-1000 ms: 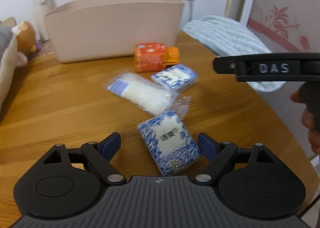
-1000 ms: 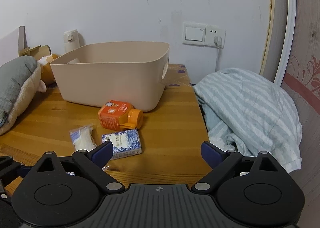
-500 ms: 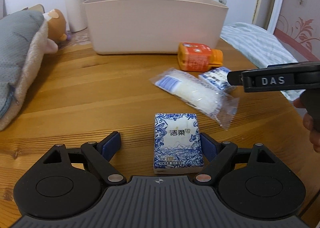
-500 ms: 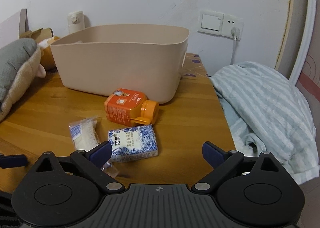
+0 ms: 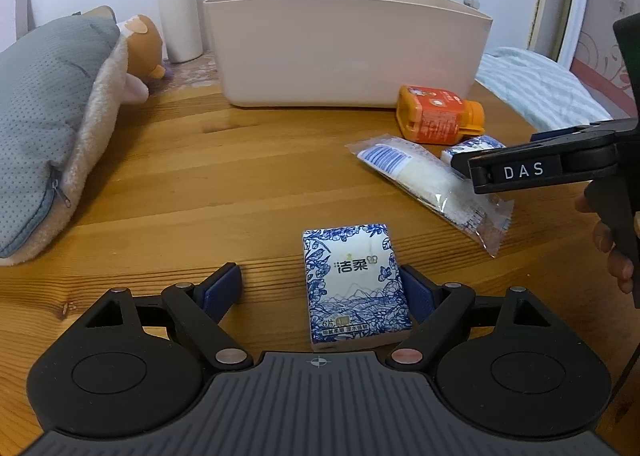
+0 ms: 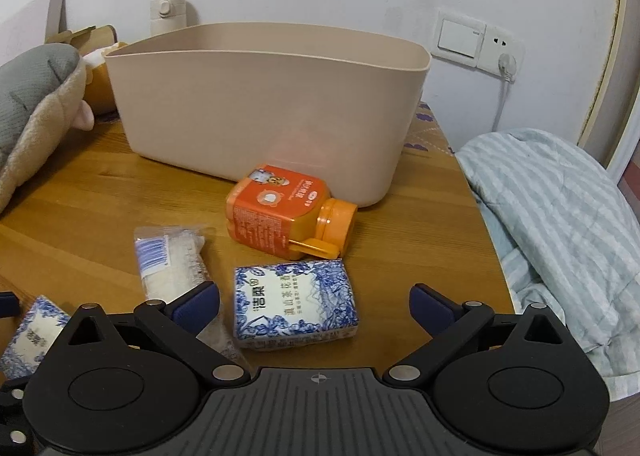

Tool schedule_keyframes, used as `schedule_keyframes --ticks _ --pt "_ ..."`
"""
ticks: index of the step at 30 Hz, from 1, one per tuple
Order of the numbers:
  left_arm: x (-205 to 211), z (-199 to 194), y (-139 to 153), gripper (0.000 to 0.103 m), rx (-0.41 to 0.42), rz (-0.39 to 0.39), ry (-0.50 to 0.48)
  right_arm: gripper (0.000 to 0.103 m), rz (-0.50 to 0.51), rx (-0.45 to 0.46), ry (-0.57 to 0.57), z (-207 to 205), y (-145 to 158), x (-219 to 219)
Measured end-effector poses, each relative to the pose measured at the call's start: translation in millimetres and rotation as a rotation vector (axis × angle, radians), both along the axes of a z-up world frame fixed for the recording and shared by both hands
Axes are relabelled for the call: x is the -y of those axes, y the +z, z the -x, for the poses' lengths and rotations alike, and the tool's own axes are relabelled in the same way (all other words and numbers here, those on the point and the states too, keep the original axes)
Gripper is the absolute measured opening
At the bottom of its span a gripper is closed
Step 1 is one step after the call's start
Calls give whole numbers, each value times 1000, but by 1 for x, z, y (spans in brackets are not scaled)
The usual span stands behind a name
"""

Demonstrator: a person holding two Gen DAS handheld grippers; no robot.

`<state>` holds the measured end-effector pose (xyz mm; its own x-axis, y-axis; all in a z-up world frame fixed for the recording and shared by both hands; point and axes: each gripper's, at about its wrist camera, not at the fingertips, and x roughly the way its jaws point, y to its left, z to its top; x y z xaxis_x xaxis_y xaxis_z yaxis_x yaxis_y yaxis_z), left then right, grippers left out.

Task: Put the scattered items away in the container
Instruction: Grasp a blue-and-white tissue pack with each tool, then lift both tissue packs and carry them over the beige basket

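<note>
A: Between my left gripper's (image 5: 320,288) fingers lies a tissue pack (image 5: 354,282), flat on the table (image 5: 180,184), well in front of the bin (image 5: 344,52). Jaws are wide; the right pad (image 5: 416,290) sits against the pack's edge, though I can't tell if it truly touches, and the left pad is apart from it.

B: And your right?

A: My right gripper (image 6: 316,304) is wide open too, holding nothing. A second tissue pack (image 6: 294,304) lies between its fingers, nearer the left one, in front of the bin. I can't tell whether either pad touches it.

B: Any writing?

A: "DAS" in white on the right gripper's side, seen from the left camera. Both packs are blue-and-white with Chinese characters; the near one shows "6片".

B: Other items?

A: An orange bottle (image 6: 280,212) lies on its side just in front of the bin, cap flipped open, label too small to read. A clear packet (image 6: 172,256) with a blue-striped end lies left of the bottle.
</note>
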<state>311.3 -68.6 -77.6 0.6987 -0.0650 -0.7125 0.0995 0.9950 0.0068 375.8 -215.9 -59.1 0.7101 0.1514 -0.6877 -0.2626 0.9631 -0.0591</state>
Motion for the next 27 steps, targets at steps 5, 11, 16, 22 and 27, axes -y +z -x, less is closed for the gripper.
schedule_keyframes --ticks 5,11,16,22,27 --pt "-1 -1 0 86 2 -2 2 103 6 -28 -17 -5 -8 4" --pt "-2 -1 -1 86 7 -2 -1 102 3 -28 -8 -3 -11 1" --pt "-2 0 -1 78 12 -3 8 92 -37 -38 -2 -3 -10 4" --pt "-4 3 4 47 32 1 25 60 -57 -35 -14 2 -5 5" --pt "-6 5 5 47 27 8 31 60 -50 -31 -30 8 -4 6"
